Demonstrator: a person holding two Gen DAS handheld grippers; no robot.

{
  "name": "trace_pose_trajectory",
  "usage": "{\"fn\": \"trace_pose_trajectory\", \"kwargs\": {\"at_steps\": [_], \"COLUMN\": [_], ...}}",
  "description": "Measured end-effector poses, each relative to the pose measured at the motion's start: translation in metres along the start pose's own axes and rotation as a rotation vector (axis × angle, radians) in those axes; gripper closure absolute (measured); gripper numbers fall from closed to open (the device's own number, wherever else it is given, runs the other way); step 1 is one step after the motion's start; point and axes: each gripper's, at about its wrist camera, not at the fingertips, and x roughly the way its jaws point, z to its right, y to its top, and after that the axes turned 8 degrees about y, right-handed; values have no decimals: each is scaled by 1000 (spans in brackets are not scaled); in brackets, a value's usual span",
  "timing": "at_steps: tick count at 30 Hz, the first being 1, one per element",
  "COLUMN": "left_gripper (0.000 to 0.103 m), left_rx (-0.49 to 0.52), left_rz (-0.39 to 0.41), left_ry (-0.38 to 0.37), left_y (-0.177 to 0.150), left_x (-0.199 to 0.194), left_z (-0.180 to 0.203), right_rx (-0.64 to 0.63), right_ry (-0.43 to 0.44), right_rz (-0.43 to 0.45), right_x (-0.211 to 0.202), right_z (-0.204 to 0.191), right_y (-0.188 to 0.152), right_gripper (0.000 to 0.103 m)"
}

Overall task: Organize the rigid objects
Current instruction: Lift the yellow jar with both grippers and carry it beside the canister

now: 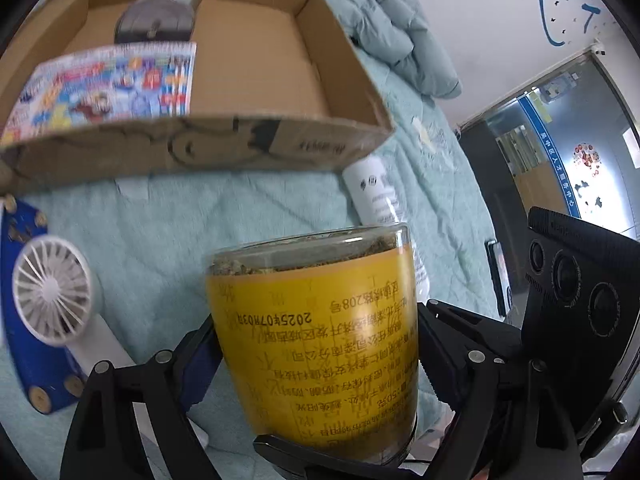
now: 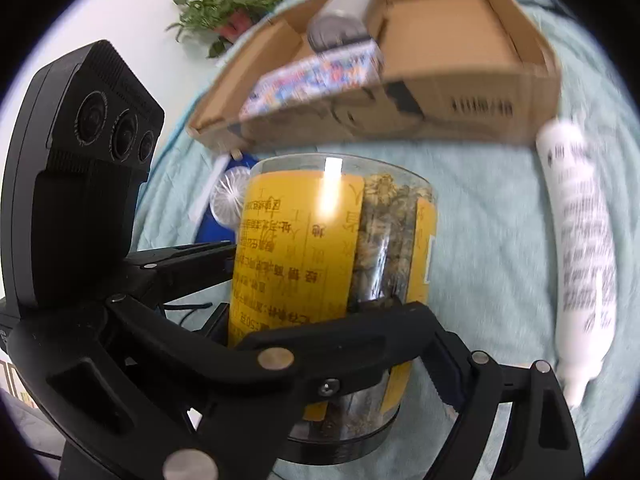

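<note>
Your left gripper [image 1: 316,364] and right gripper [image 2: 320,336] both clamp the yellow-labelled clear jar [image 1: 316,344] above the quilt, short of the cardboard box [image 1: 224,148]. It looks rigid, smooth and slippery; grip the mid-body firmly.

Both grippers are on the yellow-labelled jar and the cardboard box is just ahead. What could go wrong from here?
1. The jar is smooth, clear plastic held between the left gripper and right gripper; if one hand outruns the other it could twist or slip out.
2. The cardboard box has a raised front wall; carried low, the jar might catch it.
3. A colourful booklet and grey canister already fill the box's left side, so aim right.
</note>
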Motion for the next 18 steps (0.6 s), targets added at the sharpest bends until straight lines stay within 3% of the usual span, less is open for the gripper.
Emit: {"fn": "trace_pose_trajectory", "kwargs": {"at_steps": [8,15,18], "left_gripper": [18,18,18], "left_rx": [51,114,132], "left_rz": [128,255,272], "left_ry": [57,109,109], "left_y": [52,131,173], "left_x": [-58,-128,-144], "left_z": [-9,-14,-12], "right_rx": [-121,-199,-213], "right_ry": [11,44,33], "right_rz": [73,159,185], "right_x": [-12,-33,-37], "right_z": [-26,-54,-66], "right_y": [50,125,161], "right_gripper": [15,15,15]}}
